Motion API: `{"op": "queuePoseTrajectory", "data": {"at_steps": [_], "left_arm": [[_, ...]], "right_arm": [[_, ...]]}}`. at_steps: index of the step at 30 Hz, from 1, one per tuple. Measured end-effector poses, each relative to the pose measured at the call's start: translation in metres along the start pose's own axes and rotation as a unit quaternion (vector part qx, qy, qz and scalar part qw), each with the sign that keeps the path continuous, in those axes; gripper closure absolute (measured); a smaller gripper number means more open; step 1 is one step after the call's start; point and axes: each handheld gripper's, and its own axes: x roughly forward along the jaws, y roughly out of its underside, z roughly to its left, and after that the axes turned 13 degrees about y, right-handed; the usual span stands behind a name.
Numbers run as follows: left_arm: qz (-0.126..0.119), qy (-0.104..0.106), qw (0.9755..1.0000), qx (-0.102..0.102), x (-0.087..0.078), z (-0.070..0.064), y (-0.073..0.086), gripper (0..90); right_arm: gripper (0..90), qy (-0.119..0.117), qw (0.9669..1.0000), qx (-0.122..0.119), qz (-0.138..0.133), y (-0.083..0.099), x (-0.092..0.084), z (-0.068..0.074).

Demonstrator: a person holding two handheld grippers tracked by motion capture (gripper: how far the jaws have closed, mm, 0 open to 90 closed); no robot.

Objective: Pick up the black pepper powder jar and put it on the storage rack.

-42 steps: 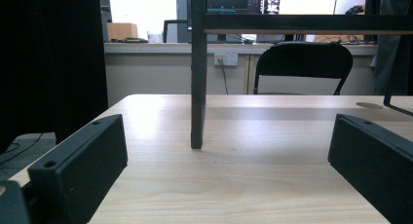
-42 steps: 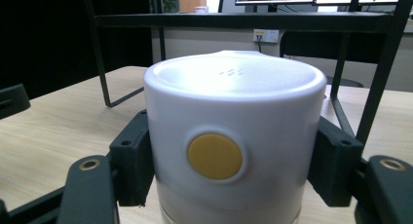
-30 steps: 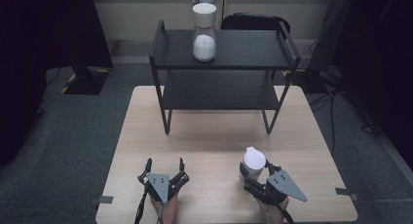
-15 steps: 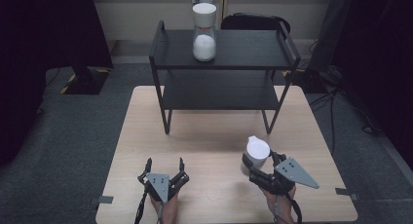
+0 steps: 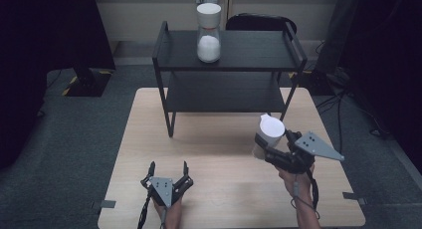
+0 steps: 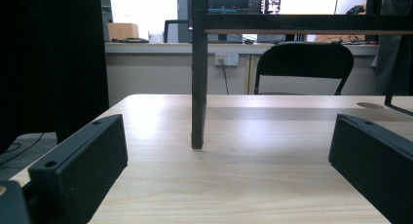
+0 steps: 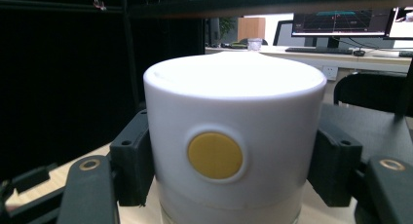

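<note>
A white-lidded container [image 5: 267, 136] with a yellow button on its lid [image 7: 215, 156] is clamped in my right gripper [image 5: 271, 148], lifted a little above the wooden table [image 5: 219, 154] at the right. The jaws press on both sides of the white lid. My left gripper [image 5: 167, 175] rests low at the table's front left, open, nothing between its fingers [image 6: 83, 160]. A second similar container [image 5: 208, 32] with white contents stands on the top of the black shelf [image 5: 234, 59].
The black two-level shelf stands across the table's far half; one of its legs [image 6: 197, 87] is straight ahead of the left gripper. A black chair [image 5: 259, 22] sits behind the shelf. Dark screens flank the table.
My right gripper has carried the white-lidded container forward and to the right, lifting it off the front of the table. The left gripper has stayed still.
</note>
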Motion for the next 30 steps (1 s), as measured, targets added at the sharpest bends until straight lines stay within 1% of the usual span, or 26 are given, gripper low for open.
{"op": "queuePoseTrajectory", "data": {"at_steps": [4,6,10,14,17,21,25,28,30], "left_arm": [[0.000,0.000,1.0000,0.000,0.000,0.000,0.000,0.0],[0.000,0.000,1.0000,0.000,0.000,0.000,0.000,0.0],[0.000,0.000,1.0000,0.000,0.000,0.000,0.000,0.1],[0.000,0.000,1.0000,0.000,0.000,0.000,0.000,0.0],[0.000,0.000,1.0000,0.000,0.000,0.000,0.000,0.1],[0.000,0.000,1.0000,0.000,0.000,0.000,0.000,0.1],[0.000,0.000,1.0000,0.000,0.000,0.000,0.000,0.0],[0.000,0.000,1.0000,0.000,0.000,0.000,0.000,0.1],[0.001,0.000,1.0000,0.000,0.000,0.000,0.000,0.0]], "right_arm": [[30.3,-0.007,0.9999,0.007,-0.007,-0.018,0.011,-0.010],[30.3,-0.005,0.9999,0.004,-0.008,-0.032,0.017,-0.012],[30.3,-0.004,0.9999,-0.006,-0.015,-0.062,0.029,-0.013],[30.3,0.003,0.9996,-0.006,-0.026,-0.091,0.041,-0.009],[30.3,0.018,0.9994,-0.010,-0.028,-0.111,0.052,-0.002],[30.3,0.040,0.9988,-0.004,-0.029,-0.133,0.069,0.008],[30.3,0.069,0.9971,-0.001,-0.031,-0.146,0.086,0.022],[30.3,0.094,0.9950,-0.004,-0.034,-0.154,0.100,0.035],[30.3,0.107,0.9938,-0.005,-0.031,-0.158,0.111,0.040]]}}
